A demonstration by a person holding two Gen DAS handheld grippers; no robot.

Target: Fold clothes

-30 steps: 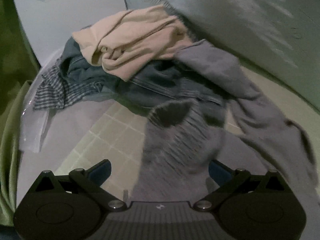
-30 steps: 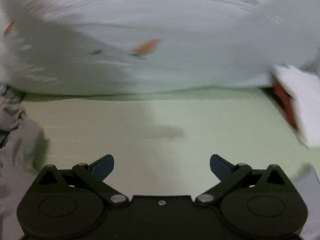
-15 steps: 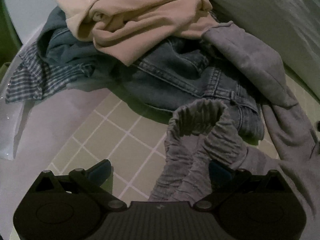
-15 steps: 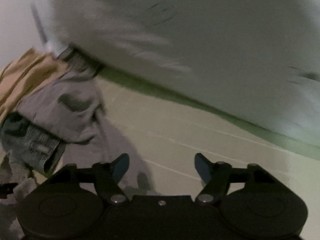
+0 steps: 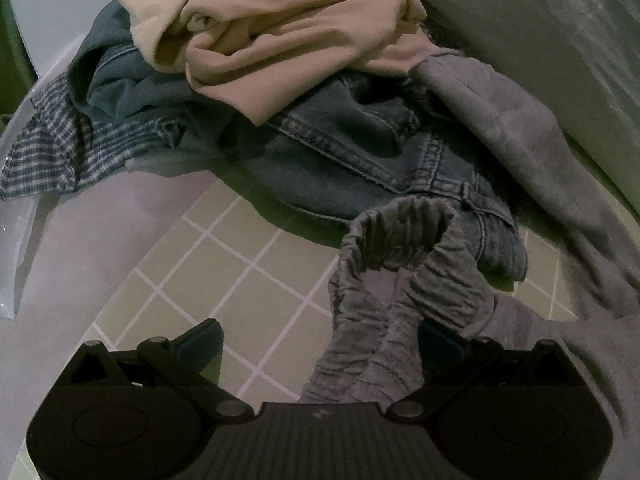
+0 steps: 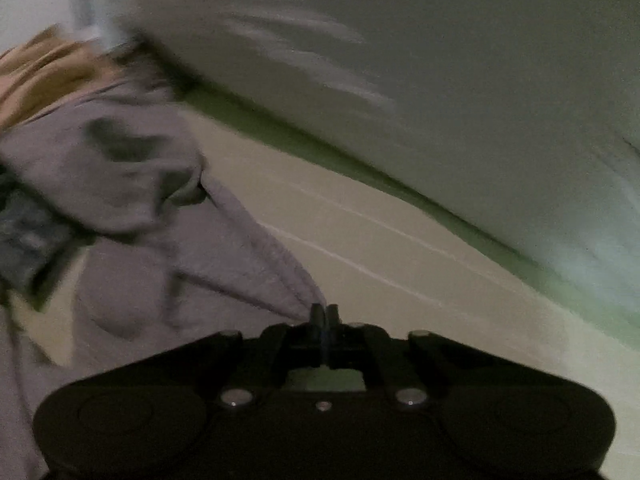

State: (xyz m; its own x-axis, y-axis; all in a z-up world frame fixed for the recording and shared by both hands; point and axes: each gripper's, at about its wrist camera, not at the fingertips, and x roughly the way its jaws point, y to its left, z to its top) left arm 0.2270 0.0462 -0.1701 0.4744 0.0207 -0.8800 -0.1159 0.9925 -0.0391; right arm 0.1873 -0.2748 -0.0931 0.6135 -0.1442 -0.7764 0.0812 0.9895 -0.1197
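A grey garment (image 5: pixel 512 132) trails from the clothes pile down to the lower right, and its ribbed band (image 5: pixel 404 236) loops up in front of me. My left gripper (image 5: pixel 320 340) is open, with the ribbed band lying between the fingers against the right finger (image 5: pixel 436 338). In the blurred right wrist view the same grey garment (image 6: pixel 132 184) spreads at the left and narrows to a point at my right gripper (image 6: pixel 323 312). That gripper is shut, with the cloth's edge pinched at its tips.
A beige garment (image 5: pixel 280 36) tops the pile, over blue denim jeans (image 5: pixel 340 140) and a checked shirt (image 5: pixel 48 148). Clear plastic (image 5: pixel 16 240) lies at the left. The surface is tiled (image 5: pixel 224 264). A pale wall (image 6: pixel 440 80) rises behind.
My right gripper swung left to the grey garment and went from wide open to shut at its edge. The left gripper came closer to the pile, then held still, staying open.
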